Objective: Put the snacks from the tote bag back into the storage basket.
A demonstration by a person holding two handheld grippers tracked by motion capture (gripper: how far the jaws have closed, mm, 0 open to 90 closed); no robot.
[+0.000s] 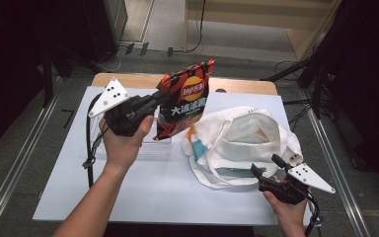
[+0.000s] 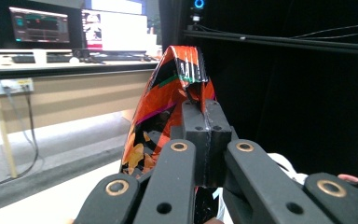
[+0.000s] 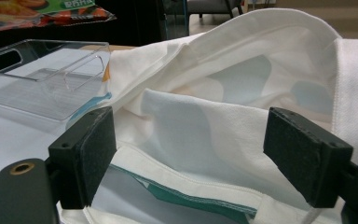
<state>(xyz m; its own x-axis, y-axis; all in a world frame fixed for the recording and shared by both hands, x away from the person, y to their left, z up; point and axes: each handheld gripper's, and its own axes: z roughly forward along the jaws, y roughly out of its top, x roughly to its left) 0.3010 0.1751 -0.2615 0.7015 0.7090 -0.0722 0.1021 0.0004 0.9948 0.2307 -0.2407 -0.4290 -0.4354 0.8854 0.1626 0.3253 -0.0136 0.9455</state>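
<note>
Left tool (image 1: 154, 101) clamped on the chip bag (image 1: 185, 101), held upright above the table (image 1: 143, 192), left of the tote (image 1: 242, 143). Right tool (image 3: 205, 154) open at the tote's rim, pads clear. Advice: spread the mouth wide, then lower the bag narrow edge first. Bag: glossy crinkly foil. Tote: soft white cloth, slumped.

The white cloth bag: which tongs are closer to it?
Right. The right tongs sit open at the white cloth bag's near rim. The left tongs are off to its left, raised, clamped on the chip bag.
</note>
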